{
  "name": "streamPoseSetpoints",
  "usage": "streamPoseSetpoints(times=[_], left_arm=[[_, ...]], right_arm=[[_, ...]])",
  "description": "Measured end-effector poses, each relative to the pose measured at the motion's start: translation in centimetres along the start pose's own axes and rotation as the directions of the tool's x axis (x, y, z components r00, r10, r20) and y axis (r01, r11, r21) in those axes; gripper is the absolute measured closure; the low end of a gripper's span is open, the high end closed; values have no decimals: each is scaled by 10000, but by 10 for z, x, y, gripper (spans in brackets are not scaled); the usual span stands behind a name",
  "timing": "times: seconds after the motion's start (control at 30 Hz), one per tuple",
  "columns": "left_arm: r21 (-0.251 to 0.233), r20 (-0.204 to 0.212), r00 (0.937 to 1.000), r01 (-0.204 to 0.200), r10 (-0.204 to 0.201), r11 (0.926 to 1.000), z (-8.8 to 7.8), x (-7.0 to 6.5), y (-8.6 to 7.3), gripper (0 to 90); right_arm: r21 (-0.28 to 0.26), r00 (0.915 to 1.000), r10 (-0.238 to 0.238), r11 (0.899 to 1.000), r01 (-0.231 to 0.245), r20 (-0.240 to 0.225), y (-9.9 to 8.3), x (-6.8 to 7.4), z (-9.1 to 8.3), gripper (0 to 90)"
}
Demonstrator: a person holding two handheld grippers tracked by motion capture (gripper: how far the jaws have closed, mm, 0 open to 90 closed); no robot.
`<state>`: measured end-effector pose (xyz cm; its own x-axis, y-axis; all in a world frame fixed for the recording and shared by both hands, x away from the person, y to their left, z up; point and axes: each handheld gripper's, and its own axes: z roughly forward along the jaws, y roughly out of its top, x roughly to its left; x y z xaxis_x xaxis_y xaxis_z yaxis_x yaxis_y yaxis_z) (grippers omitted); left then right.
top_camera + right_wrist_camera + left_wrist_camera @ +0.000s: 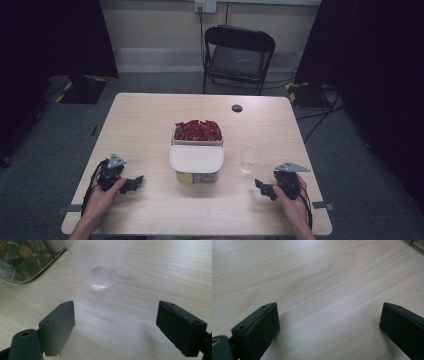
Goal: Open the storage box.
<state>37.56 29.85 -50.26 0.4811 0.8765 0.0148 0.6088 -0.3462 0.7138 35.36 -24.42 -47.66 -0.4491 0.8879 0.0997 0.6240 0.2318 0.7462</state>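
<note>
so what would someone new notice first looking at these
The bright red packets heaped in the open box at the middle of the table catch the eye first, with a lidded container just in front of it. To the right of that stands a clear glass, ahead of the open right gripper. The left gripper, also open, rests on the table's near left.

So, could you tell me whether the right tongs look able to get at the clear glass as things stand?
Probably yes. The right tongs stand open on the table, and the clear glass stands just ahead of them with bare wood between; the lidded container sits off to one side.
</note>
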Motion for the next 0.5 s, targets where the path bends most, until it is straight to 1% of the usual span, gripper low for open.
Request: streamPoseSetpoints(times=[0.1,0.13,0.17,0.27,0.3,0.37,0.4,0.43,0.47,0.5], left_arm=[[0,2,10000,1,-1,10000,0,0,0,22],[-1,0,10000,4,-4,10000,0,0,0,23],[-1,0,10000,4,-4,10000,0,0,0,22],[2,-2,10000,0,0,10000,0,0,0,22],[1,0,10000,4,-4,10000,0,0,0,22],[2,0,10000,0,0,10000,0,0,0,22],[2,1,10000,0,0,10000,0,0,0,22],[2,1,10000,0,0,10000,0,0,0,22],[1,0,10000,4,-4,10000,0,0,0,23],[1,0,10000,4,-4,10000,0,0,0,22]], right_arm=[[11,9998,-179,9998,179,-129,1,5,-3,150],[35,9991,-200,9998,202,-381,2,9,-4,150],[35,9991,-200,9998,202,-381,2,9,-4,150],[-127,9975,-314,9995,306,-635,3,17,-9,153],[-127,9975,-314,9995,306,-635,3,17,-9,153],[-221,9962,-355,9992,338,-795,4,21,-12,164],[-320,9949,-443,9986,415,-912,5,27,-14,165],[-320,9949,-443,9986,415,-912,5,27,-14,165],[-359,9931,-533,9981,498,-1045,5,31,-15,164],[-359,9931,-533,9981,498,-1045,5,31,-15,164]])
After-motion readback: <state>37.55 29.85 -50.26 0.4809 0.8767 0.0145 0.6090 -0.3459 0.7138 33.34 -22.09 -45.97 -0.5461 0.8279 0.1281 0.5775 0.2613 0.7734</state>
